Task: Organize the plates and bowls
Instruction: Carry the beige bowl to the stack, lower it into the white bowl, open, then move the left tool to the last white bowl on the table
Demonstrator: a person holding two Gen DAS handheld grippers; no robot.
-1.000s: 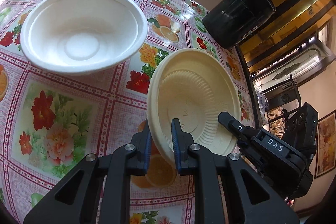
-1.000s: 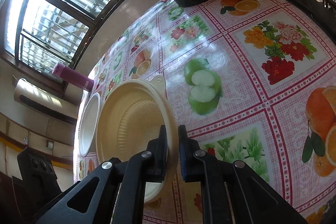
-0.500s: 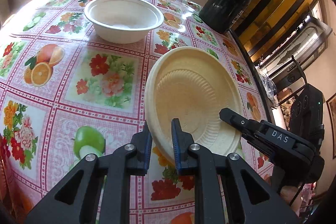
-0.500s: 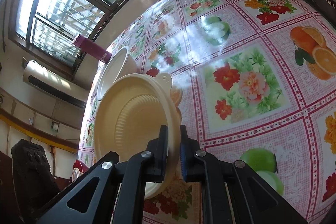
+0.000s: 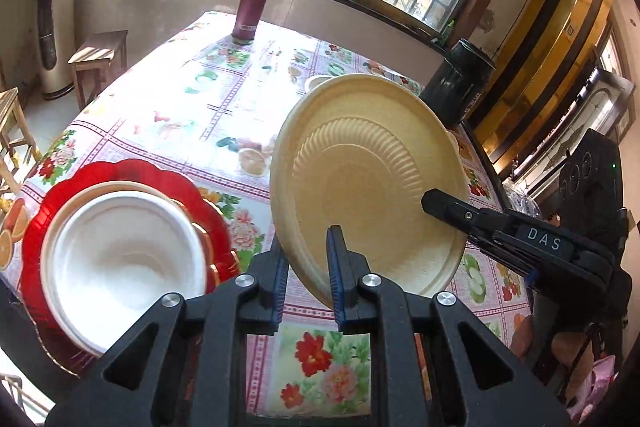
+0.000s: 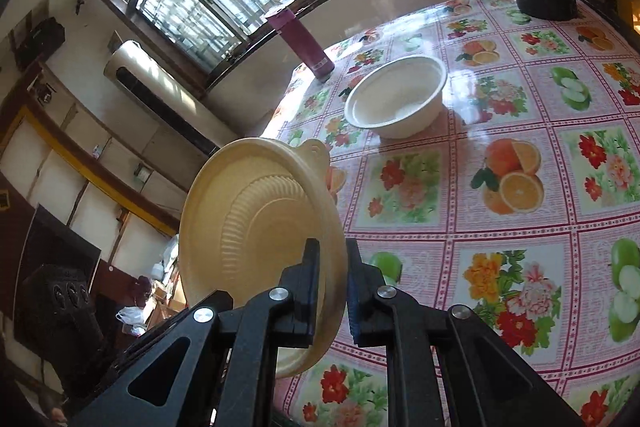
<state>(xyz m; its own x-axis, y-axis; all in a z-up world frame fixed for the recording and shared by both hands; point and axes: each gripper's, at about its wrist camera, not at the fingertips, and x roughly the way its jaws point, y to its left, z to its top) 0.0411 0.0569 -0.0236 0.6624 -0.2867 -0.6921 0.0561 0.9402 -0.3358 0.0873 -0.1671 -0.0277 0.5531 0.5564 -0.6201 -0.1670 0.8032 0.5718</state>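
Beige plastic plate [image 5: 372, 183] hangs tilted above the bench [image 5: 224, 115], pinched at its near rim by the left tool [image 5: 306, 269] and at its opposite rim by the right tool [image 6: 330, 287], whose pads have just eased slightly yet seem to grip the rim. A white bowl [image 5: 120, 267] sits nested on a red scalloped plate [image 5: 48, 195] at the bench's near left corner. Another white bowl [image 6: 396, 99] stands farther off, near a purple bottle [image 5: 256, 3].
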